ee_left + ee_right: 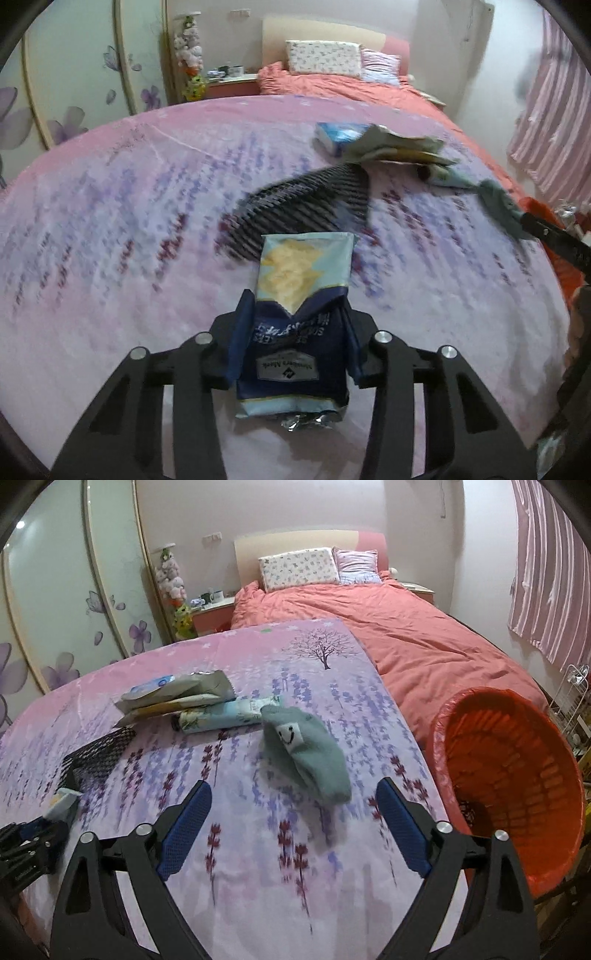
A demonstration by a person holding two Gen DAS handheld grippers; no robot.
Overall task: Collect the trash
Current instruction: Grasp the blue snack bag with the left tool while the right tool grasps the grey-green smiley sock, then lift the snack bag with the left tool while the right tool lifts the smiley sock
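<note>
While the left gripper (pixel 293 354) clamps a blue-and-pale chip bag (pixel 295 314) between its jaws, the bag stands up out of the grip with its torn silver end nearest the camera and its chip picture pointing away over the pink, lavender-printed sheet (pixel 110 229). Just beyond the bag lies a black mesh item (pixel 306 203), blurred in the left wrist view. Farther on sits a loose heap of wrappers (pixel 391 147) resting partly on a blue packet (pixel 338 134).

The right gripper (pixel 293 830) hangs over the same sheet with its jaws spread wide and nothing between the blue pads (pixel 184 827). Ahead of it – slightly right of centre – lies a grey-green sock (pixel 306 753) with a smiley patch, its cuff touching a rolled pale-blue wrapper (pixel 221 716). Behind that roll is the wrapper heap. To the right, off the sheet's edge, stands a red-lined trash basket (pixel 517 775), tilted toward the camera; a small dark item lies low inside it. Beyond everything, a coral duvet (pixel 406 635) and two pillows (pixel 299 568) reach the headboard.
</note>
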